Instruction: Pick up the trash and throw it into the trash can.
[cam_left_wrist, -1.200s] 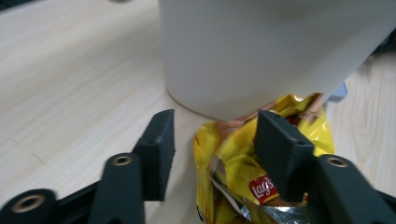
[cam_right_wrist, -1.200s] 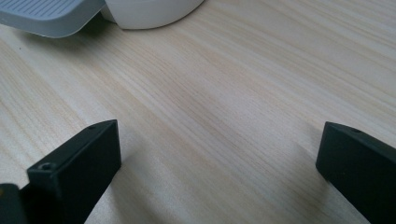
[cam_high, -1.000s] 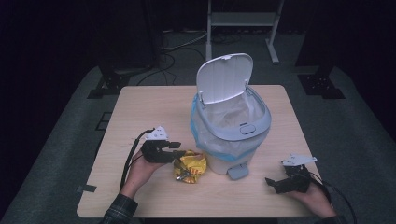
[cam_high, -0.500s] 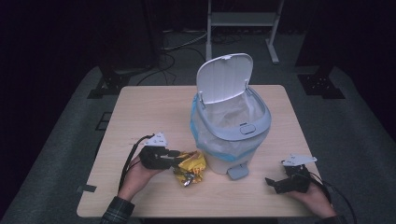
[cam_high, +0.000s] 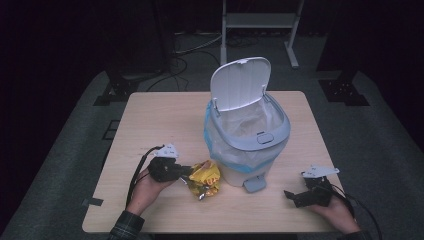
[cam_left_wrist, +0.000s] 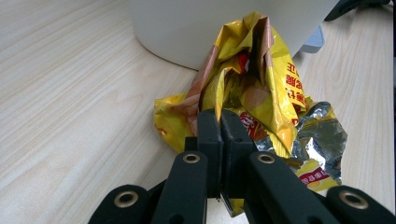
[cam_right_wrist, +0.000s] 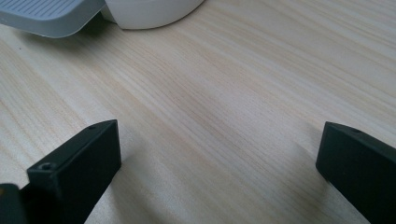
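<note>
**A:** What stands nearest the left gripper (cam_high: 186, 171)?

**B:** Largest first: the wooden table (cam_high: 165, 120) under it, then the white pedal bin (cam_high: 246, 145) just beyond its tips, lid (cam_high: 239, 83) raised and a clear liner folded over the rim. The bin's grey pedal (cam_high: 254, 184) sits off to the gripper's far side.

**A:** And the crumpled yellow snack bag (cam_high: 204, 178)?

**B:** Directly ahead of the jaws, lying on the table against the bin's base. In the left gripper view its long axis runs away from the gripper, the pinched yellow end (cam_left_wrist: 254, 37) pointing up at the bin wall, the silver torn end (cam_left_wrist: 322, 135) nearer the tool.

**A:** Jaws?

**B:** They have just been closing and are clamped together on a fold of the bag. The right gripper (cam_high: 294, 196) rests near the pedal, jaws wide apart over bare wood.
</note>
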